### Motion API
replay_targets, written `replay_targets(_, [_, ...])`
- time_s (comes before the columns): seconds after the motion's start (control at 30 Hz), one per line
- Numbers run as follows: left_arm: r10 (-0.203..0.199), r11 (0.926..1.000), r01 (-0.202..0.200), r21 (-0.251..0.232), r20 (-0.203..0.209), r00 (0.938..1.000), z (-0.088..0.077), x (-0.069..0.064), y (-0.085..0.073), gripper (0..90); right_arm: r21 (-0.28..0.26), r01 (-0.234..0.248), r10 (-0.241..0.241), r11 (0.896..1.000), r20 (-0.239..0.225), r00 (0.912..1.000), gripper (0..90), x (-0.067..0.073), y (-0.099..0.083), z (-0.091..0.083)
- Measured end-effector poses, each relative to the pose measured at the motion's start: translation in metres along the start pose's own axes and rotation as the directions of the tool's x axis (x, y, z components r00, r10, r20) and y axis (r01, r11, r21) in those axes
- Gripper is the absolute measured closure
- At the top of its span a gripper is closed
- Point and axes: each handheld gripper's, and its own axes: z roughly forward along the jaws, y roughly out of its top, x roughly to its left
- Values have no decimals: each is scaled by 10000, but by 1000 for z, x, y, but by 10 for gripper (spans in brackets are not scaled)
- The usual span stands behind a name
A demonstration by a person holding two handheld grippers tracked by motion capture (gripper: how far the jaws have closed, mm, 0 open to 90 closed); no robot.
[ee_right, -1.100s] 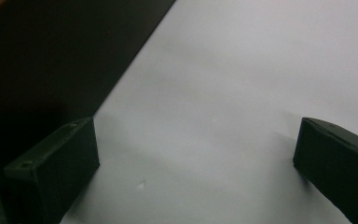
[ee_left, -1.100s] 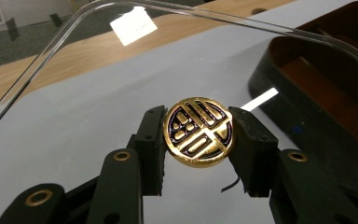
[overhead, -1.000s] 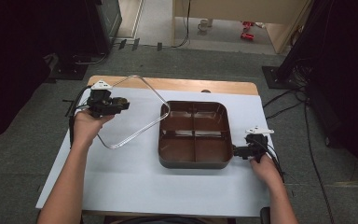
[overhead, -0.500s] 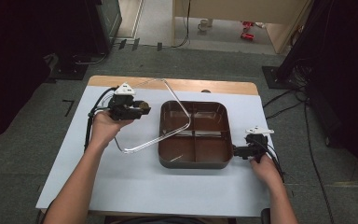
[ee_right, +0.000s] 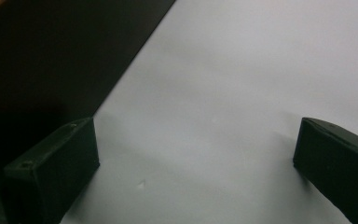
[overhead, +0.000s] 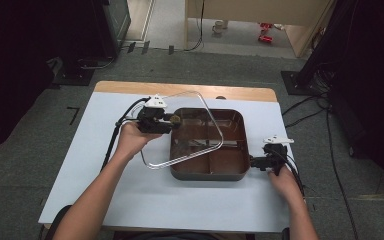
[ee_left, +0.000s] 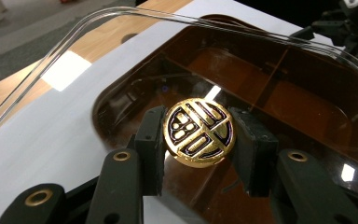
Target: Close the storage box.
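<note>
A dark brown tray (overhead: 207, 176) with divided compartments sits in the middle of the white table. Its clear lid (overhead: 215, 126) hangs tilted over the tray's left half, carried by a round gold knob (overhead: 175, 119). My left gripper (overhead: 169, 121) is shut on that knob; in the left gripper view the knob (ee_left: 199, 132) sits clamped between both pads, with the lid (ee_left: 74, 35) and the tray (ee_left: 303, 100) beyond. My right gripper (overhead: 255, 163) rests on the table at the tray's right rim. In the right gripper view it (ee_right: 196, 172) stands open over bare table, the tray wall (ee_right: 51, 56) at the left.
The white table top (overhead: 105, 200) has free room at the left and front. A wooden strip (overhead: 130, 87) runs along its far edge. Cables trail from both grippers, and dark equipment stands on the floor around the table.
My left gripper has carried the lid to the right, from beside the tray's left edge to over its left half. The right gripper has stayed in place.
</note>
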Motion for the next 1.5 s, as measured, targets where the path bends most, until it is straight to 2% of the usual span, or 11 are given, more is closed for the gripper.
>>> replay_targets(0.37, [607, 9976, -627, 306, 614, 9963, 23, -19, 4, 595, -6, 2, -2, 10000, -1, 10000, 0, 0, 0, 0])
replay_targets(0.4, [904, 9942, -939, 515, 667, 9937, 30, -25, 7, 595, -9, 3, -3, 10000, -2, 10000, 0, 0, 0, 0])
replay_targets(0.47, [1129, 9913, -1173, 599, 733, 9909, 35, -31, 10, 595, -8, 3, -3, 10000, -2, 10000, 0, 0, 0, 0])
replay_targets(0.57, [1184, 9899, -1252, 670, 965, 9883, 42, -37, 12, 595, -10, 5, -5, 10000, -1, 10000, 0, 0, 0, 0])
replay_targets(0.6, [1260, 9880, -1354, 747, 1193, 9848, 48, -42, 14, 595, -9, 4, -4, 10000, -2, 10000, 0, 0, 0, 0])
replay_targets(0.77, [1574, 9820, -1705, 816, 1468, 9766, 64, -50, 18, 595, -9, 5, -5, 10000, -3, 10000, 0, 0, 0, 0])
replay_targets(0.93, [1743, 9773, -1921, 893, 1765, 9688, 73, -53, 21, 595, -5, 4, -4, 10000, -4, 10000, 0, 0, 0, 0])
replay_targets(0.97, [1879, 9714, -2118, 1072, 1984, 9619, 79, -52, 23, 595, -3, 4, -4, 10000, -5, 10000, 0, 0, 0, 0])
replay_targets(1.07, [2145, 9623, -2418, 1241, 1995, 9561, 85, -50, 25, 595, -8, -2, 2, 10000, -3, 10000, 0, 0, 0, 0])
replay_targets(1.33, [2094, 9641, -2399, 1139, 2295, 9505, 96, -38, 26, 595, -8, 1, -1, 10000, -5, 10000, 0, 0, 0, 0])
replay_targets(1.5, [2283, 9635, -2567, 762, 2670, 9363, 100, -34, 23, 594, -5, 3, -3, 10000, -5, 10000, 0, 0, 0, 0])
